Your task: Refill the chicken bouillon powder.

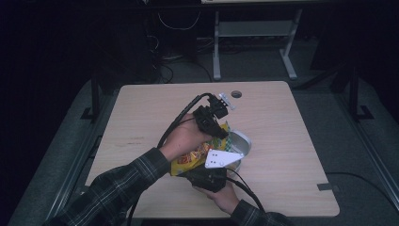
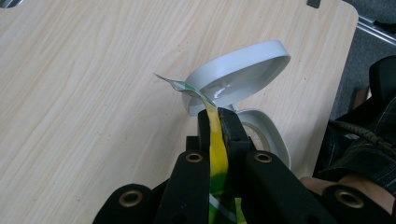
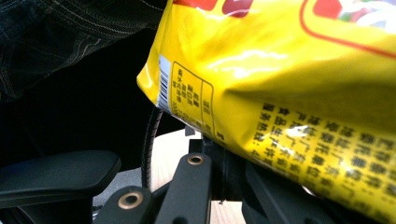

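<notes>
A yellow snack bag [image 1: 190, 157] is held over the table between both grippers, tilted toward a round white container [image 1: 243, 142] just right of it. In the left gripper view the container's flip lid [image 2: 243, 70] stands open above its base [image 2: 270, 136]. My left gripper [image 2: 215, 122] is shut on the bag's upper edge [image 2: 217, 149], whose corner curls toward the lid. From below, my right gripper [image 3: 211, 142] is shut on the bag's lower edge [image 3: 289, 84]; the bag hides one jaw. In the high view the left gripper [image 1: 221, 133] is above the bag and the right gripper [image 1: 195, 173] below it.
The wooden table [image 1: 141, 117] has a round cable hole [image 1: 236, 94] near its far edge. Beyond it stands the grey frame of another table [image 1: 216, 52]. A black chair armrest [image 3: 56, 179] shows below the table's near edge.
</notes>
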`<state>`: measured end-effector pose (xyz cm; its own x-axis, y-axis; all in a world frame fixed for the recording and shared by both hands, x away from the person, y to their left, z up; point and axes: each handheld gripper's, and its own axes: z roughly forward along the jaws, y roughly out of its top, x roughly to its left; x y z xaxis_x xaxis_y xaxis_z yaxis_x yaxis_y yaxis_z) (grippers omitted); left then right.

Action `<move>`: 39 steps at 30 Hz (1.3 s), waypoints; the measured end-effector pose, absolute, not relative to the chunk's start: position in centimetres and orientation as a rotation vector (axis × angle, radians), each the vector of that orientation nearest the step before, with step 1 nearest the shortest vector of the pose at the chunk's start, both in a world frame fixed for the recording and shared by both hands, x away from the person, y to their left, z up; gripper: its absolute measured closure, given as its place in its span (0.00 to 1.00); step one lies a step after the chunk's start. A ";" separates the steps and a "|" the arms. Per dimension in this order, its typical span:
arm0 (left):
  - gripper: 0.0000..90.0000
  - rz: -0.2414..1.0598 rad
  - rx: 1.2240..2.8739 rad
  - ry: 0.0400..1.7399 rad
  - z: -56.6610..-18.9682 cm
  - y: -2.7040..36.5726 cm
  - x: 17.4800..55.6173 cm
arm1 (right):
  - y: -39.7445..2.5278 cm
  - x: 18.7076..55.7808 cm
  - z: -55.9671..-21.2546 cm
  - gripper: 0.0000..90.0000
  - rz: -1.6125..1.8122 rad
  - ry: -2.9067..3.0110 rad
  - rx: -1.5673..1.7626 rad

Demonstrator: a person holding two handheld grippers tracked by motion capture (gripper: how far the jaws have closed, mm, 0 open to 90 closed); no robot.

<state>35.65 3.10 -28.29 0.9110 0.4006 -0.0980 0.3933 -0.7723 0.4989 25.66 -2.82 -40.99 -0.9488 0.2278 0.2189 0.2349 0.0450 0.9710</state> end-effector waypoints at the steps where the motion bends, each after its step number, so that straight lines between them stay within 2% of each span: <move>1: 1.00 0.015 2.547 0.574 -28.4 3.1 35.7 | -2.8 25.7 -41.0 1.00 -2.107 -2.266 -0.501; 39: 0.99 0.003 2.579 0.577 -28.3 2.7 35.8 | -2.8 25.6 -41.1 1.00 -2.126 -2.224 -0.507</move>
